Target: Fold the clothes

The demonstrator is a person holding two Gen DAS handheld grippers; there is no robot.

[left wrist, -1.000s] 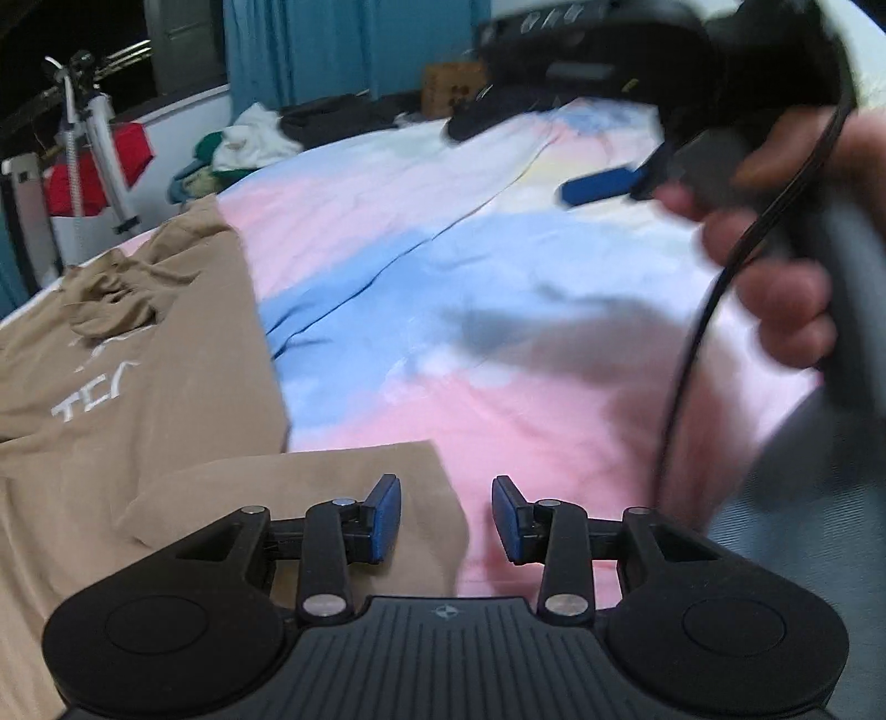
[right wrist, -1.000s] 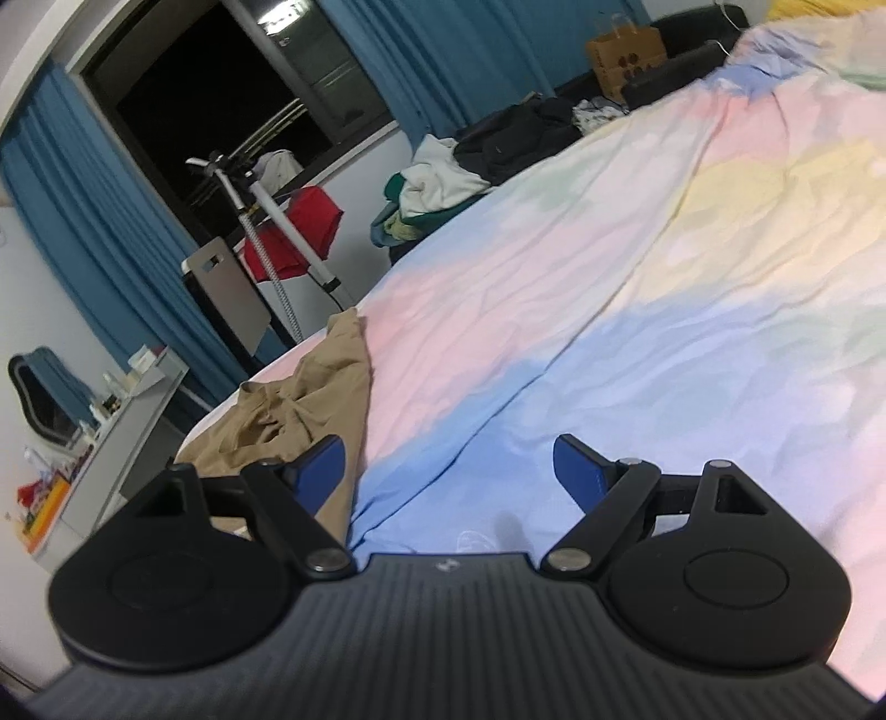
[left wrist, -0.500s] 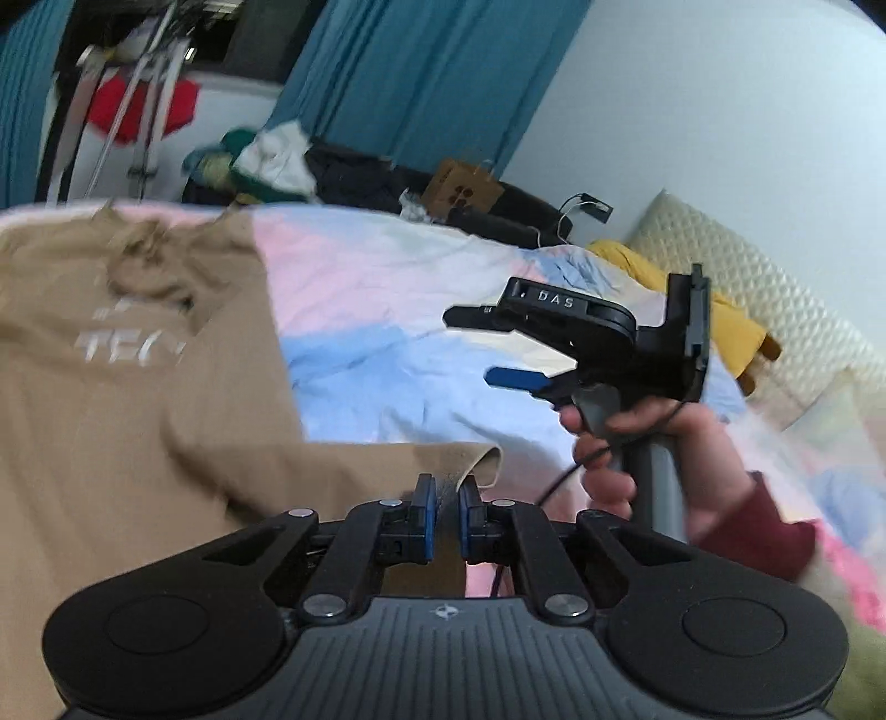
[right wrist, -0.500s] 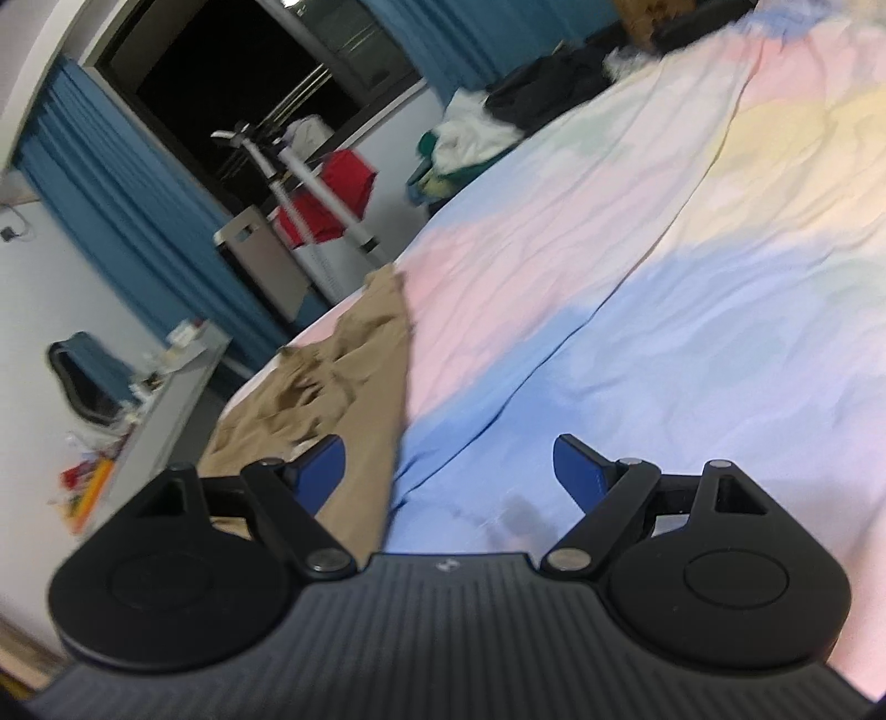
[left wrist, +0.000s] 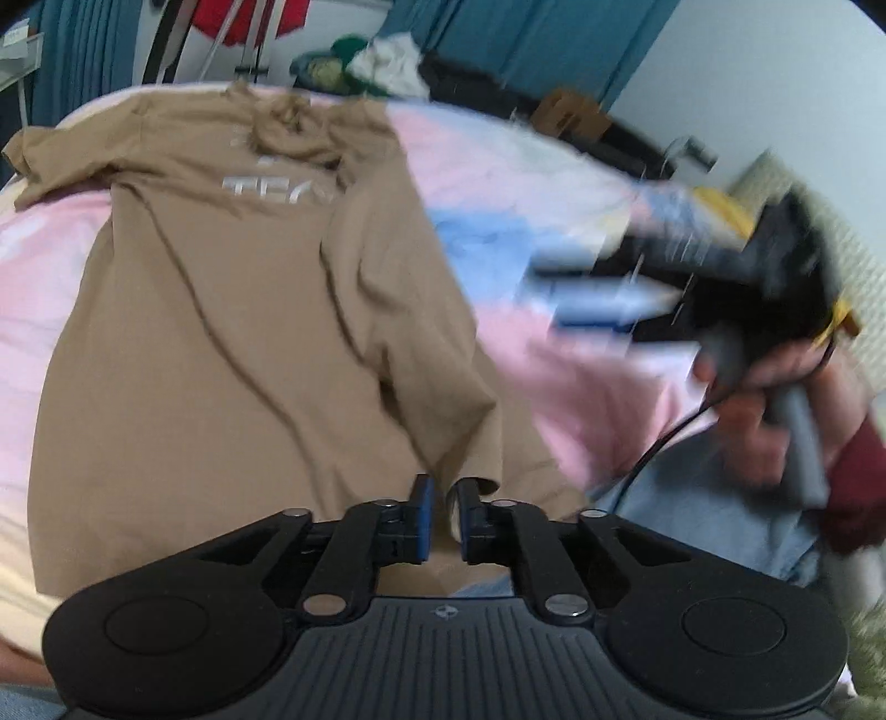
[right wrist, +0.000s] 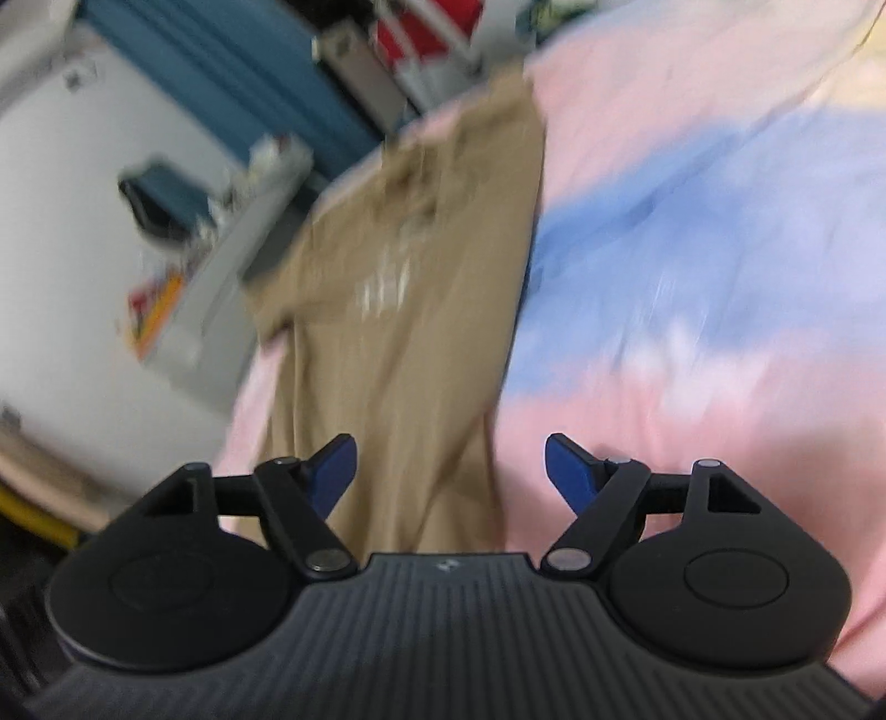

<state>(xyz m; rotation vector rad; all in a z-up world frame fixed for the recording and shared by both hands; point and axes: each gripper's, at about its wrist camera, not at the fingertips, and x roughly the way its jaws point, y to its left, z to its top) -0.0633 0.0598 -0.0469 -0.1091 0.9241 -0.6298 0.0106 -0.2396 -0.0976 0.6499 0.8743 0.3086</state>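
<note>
A bedroom is shown, with a bed covered by a pastel sheet (left wrist: 554, 343) of pink, blue and pale yellow patches filling most of both views. Teal-blue curtains (left wrist: 531, 44) are seen along the top of the left wrist view, with a heap of dark, white and green clothes (left wrist: 382, 61) below them. At the upper left of the right wrist view, blurred by motion, a white wall and a grey shelf (right wrist: 232, 266) are seen.

A tan short-sleeved T-shirt with pale lettering on the chest (left wrist: 221, 343) is spread on the sheet, filling the left and centre of the left wrist view. Its collar is towards the top of the frame and its hem towards the bottom. One sleeve is lifted off the sheet and drawn towards the lower centre.

The left gripper (left wrist: 441, 520), black with blue pads, is seen at the bottom centre, its fingers nearly together and clamped on the edge of that sleeve.

The right gripper (right wrist: 449, 479) is seen at the bottom of its own view, its blue-tipped fingers spread wide with nothing between them. The shirt is seen beyond its left finger. In the left wrist view this tool appears blurred at the right edge, held by a hand (left wrist: 775, 410) in a dark red sleeve (left wrist: 855, 487).
</note>
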